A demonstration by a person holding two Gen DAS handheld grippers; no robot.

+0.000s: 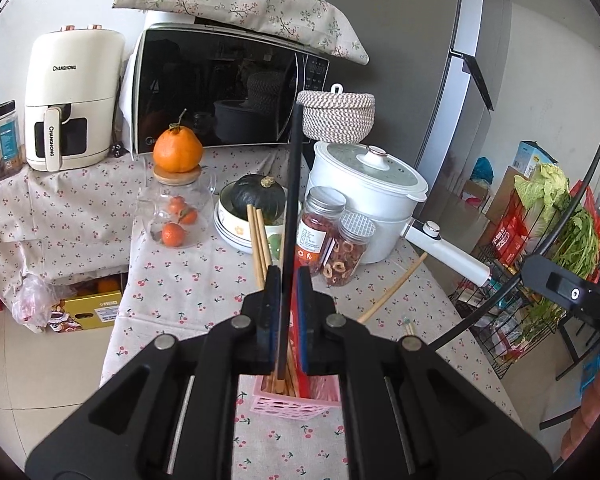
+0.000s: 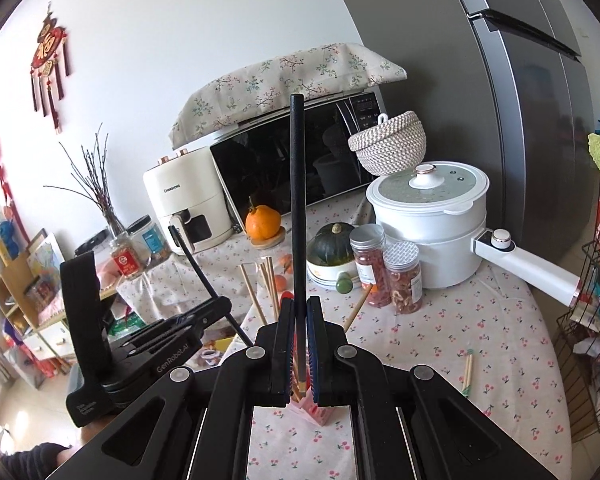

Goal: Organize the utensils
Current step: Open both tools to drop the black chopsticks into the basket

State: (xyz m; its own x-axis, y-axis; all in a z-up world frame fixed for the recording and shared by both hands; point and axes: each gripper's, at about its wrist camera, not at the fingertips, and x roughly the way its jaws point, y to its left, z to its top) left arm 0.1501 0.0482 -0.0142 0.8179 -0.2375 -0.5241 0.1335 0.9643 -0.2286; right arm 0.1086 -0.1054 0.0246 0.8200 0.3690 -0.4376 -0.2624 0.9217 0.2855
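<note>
We note the table (image 1: pixel 172 288) in its cherry-print cloth, a white pot (image 1: pixel 364 200) at the far right. Near us stands the pink basket (image 1: pixel 288 402), holding wooden chopsticks (image 1: pixel 259 240). Our left gripper (image 1: pixel 289 316) is clamped on a black chopstick (image 1: pixel 292 200) above the basket; our right gripper (image 2: pixel 299 344) pinches another black chopstick (image 2: pixel 298 208), upright.

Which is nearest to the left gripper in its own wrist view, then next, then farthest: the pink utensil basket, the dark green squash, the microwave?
1. pink utensil basket, right under the left gripper.
2. dark green squash, mid-table in its bowl.
3. microwave, at the back.
</note>
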